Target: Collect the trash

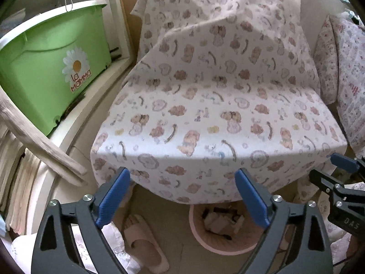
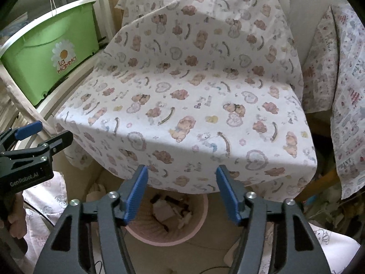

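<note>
A pink waste basket (image 1: 228, 247) stands on the floor below the front edge of a table draped in a bear-print cloth (image 1: 216, 114). It holds crumpled paper trash (image 1: 219, 225). The basket also shows in the right wrist view (image 2: 146, 234), with the trash (image 2: 164, 212) inside. My left gripper (image 1: 182, 196) is open and empty, held above the basket. My right gripper (image 2: 181, 193) is open and empty, also above the basket. Each gripper shows at the edge of the other's view: the right one (image 1: 337, 178) and the left one (image 2: 43, 134).
A green "La Mamma" bin (image 1: 52, 68) sits on a white shelf at the left. A wooden bar (image 1: 38, 146) leans in front of stacked books. A pink slipper (image 1: 146, 248) lies on the floor left of the basket. Patterned cushions (image 2: 342, 80) are at the right.
</note>
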Motion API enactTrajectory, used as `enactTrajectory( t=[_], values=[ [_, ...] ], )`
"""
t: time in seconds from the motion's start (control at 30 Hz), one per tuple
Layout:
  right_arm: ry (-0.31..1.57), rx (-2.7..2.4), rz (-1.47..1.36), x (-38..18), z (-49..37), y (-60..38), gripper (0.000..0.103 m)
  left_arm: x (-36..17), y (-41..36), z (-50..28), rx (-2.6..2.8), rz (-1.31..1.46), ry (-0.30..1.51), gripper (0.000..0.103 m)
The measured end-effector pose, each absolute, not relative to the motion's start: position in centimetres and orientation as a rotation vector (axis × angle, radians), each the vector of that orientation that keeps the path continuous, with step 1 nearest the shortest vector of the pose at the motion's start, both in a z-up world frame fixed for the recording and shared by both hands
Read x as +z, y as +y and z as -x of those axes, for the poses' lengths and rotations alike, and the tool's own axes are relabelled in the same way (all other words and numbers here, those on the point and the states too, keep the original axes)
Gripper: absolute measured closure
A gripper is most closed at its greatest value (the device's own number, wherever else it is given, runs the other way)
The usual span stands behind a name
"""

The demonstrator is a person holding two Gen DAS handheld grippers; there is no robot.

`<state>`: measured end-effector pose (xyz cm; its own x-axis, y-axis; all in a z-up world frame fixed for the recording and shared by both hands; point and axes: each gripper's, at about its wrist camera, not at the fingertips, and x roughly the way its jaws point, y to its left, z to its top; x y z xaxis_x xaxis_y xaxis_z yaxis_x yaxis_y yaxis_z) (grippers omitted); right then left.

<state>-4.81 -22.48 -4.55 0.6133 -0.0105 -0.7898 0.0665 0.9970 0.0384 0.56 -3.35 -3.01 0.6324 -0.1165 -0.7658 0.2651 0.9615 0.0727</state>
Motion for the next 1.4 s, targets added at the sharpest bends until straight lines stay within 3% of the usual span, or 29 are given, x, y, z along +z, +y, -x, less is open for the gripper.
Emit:
enactTrajectory(
  t=[0.23, 1.4],
  values=[
    [0.845, -0.093, -0.079, -3.4, 5.2, -23.2, 0.018, -1.9, -3.2, -0.4, -0.224, -0.146, 0.802, 0.001],
    [0.808, -0.078, -0.06, -2.7, 5.3, -22.3, 0.018, -0.5, -3.3, 0.6, -0.191, -0.133, 0.659, 0.001]
  ],
)
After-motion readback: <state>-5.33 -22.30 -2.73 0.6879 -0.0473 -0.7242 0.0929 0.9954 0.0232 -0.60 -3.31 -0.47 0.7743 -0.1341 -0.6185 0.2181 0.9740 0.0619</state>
